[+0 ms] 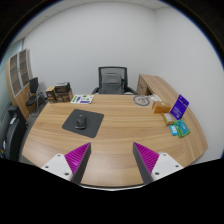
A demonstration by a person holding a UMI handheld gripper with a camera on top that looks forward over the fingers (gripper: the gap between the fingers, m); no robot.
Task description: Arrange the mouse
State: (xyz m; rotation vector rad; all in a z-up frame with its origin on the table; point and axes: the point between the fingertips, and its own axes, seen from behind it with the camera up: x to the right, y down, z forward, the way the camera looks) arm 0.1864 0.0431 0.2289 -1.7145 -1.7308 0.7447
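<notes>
A dark mouse (81,120) lies on a dark grey mouse mat (83,124) on the wooden table (120,128), beyond my fingers and a little to the left. My gripper (111,158) is open and empty above the table's near edge, with a wide gap between the magenta pads (76,156). The mouse is well ahead of the left finger, not between the fingers.
A black office chair (113,80) stands behind the table. Boxes (60,92) and a booklet (83,99) lie at the back left. A purple box (180,105) and a teal item (180,129) lie at the right. A round object (142,100) is near them.
</notes>
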